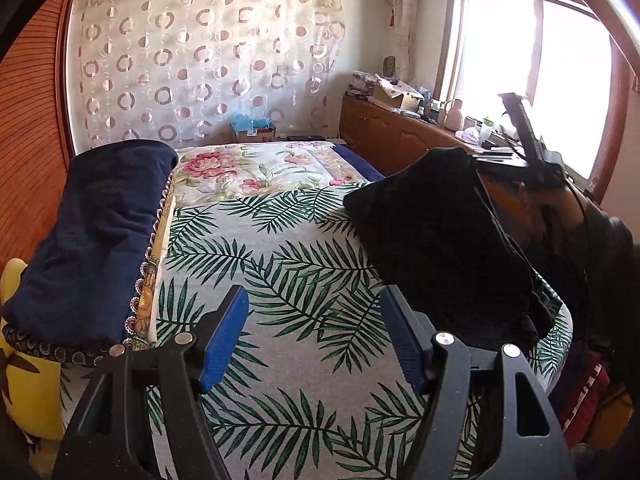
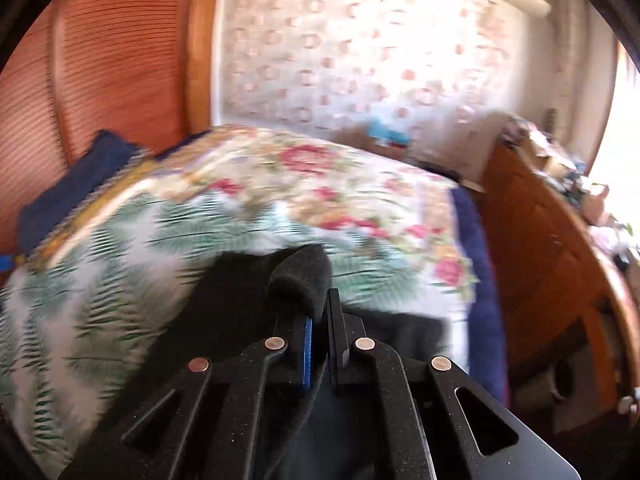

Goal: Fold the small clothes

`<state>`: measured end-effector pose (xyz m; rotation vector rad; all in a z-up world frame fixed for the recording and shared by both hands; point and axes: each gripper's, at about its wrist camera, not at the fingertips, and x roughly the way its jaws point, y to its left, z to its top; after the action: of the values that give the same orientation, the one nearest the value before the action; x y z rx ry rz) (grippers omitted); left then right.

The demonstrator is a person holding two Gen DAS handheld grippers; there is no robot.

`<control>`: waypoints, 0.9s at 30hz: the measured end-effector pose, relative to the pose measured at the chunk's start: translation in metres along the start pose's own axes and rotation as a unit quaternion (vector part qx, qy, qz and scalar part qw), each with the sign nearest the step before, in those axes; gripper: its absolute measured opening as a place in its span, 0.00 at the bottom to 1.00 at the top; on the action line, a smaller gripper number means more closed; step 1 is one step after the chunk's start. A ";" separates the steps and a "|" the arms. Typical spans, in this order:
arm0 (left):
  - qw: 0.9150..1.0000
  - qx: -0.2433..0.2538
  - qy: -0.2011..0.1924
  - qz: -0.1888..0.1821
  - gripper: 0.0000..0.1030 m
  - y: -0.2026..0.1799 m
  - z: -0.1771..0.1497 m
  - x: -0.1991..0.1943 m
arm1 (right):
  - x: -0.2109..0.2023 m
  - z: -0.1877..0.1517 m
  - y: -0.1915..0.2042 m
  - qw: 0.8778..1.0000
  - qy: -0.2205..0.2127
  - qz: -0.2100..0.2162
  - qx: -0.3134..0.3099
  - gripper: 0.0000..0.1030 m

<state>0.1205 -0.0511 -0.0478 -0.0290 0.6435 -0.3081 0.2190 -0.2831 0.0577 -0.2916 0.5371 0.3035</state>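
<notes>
A small black garment (image 1: 444,240) hangs over the right side of the bed, lifted by its upper corner. My right gripper (image 1: 532,160) holds that corner; in the right wrist view it (image 2: 320,312) is shut on a fold of the black cloth (image 2: 304,276), with the rest of the garment spread below over the bed. My left gripper (image 1: 312,320) is open and empty, its blue pads (image 1: 224,336) apart above the leaf-print sheet, left of the garment.
The bed (image 1: 280,240) has a leaf-print cover in front and a floral quilt (image 1: 248,172) behind. A folded navy blanket (image 1: 92,232) lies along the left edge. A cluttered wooden cabinet (image 1: 400,132) stands at the right under the window.
</notes>
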 end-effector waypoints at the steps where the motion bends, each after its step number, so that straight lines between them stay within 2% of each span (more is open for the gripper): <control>1: 1.000 0.005 0.000 0.003 0.67 -0.002 0.000 0.001 | 0.004 0.001 -0.011 1.000 0.002 -0.031 -0.005 0.05; 3: 1.000 0.012 0.000 0.007 0.67 -0.005 0.001 0.001 | 0.020 0.000 -0.034 0.996 0.023 -0.083 0.014 0.05; 5: 1.000 0.011 0.003 0.002 0.67 -0.007 0.001 0.002 | 0.037 -0.008 -0.053 0.993 0.055 -0.088 0.046 0.06; 7: 1.000 0.013 0.006 0.000 0.67 -0.010 0.000 0.003 | 0.040 -0.017 -0.061 0.991 0.065 -0.092 0.073 0.18; 8: 1.000 0.016 0.007 0.000 0.67 -0.012 -0.001 0.003 | 0.038 -0.020 -0.062 0.991 0.062 -0.088 0.083 0.24; 12: 1.000 0.016 0.013 -0.009 0.67 -0.020 -0.002 0.008 | 0.023 -0.032 -0.060 0.991 0.059 -0.078 0.088 0.33; 18: 0.999 0.017 0.021 -0.024 0.67 -0.039 -0.006 0.018 | -0.027 -0.059 -0.060 0.994 0.050 -0.051 0.082 0.33; 27: 0.998 0.036 0.035 -0.045 0.67 -0.076 -0.012 0.034 | -0.117 -0.139 -0.034 0.995 0.048 0.017 0.086 0.33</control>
<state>0.1182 -0.1326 -0.0680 0.0228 0.7018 -0.4202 0.0724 -0.3867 0.0129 -0.1304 0.6593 0.2745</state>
